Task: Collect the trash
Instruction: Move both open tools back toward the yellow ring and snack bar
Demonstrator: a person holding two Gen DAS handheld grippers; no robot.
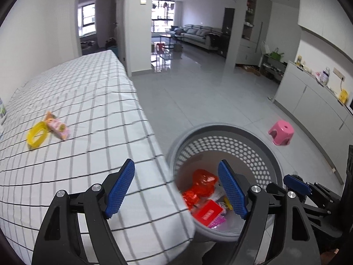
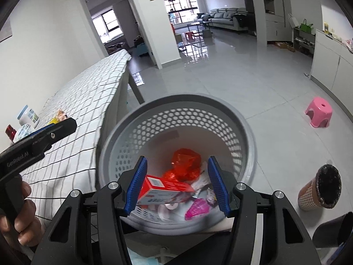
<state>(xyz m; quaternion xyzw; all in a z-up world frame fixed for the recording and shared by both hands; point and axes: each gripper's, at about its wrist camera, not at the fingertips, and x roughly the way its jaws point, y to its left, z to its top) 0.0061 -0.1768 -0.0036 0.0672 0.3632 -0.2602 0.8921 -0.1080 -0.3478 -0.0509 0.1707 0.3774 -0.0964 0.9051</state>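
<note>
Right wrist view: my right claw (image 2: pixel 177 185) hangs apart above the grey bin (image 2: pixel 176 110); left claw (image 1: pixel 176 188) is apart over the tabletop (image 1: pixel 88 92) edge.

The tablecloth (image 1: pixel 88 101) is white with a dark grid pattern. On it, at about nine o'clock, lie a yellow ring (image 1: pixel 37 137) and a pink packet (image 1: pixel 57 128). The basket (image 2: pixel 176 119) is grey, its wall full of small holes; inside are a red bag (image 2: pixel 185 161) and a red box (image 2: pixel 163 187). The stool (image 2: pixel 318 112) is pink. Both grippers have blue pads (image 1: pixel 120 185).
</note>
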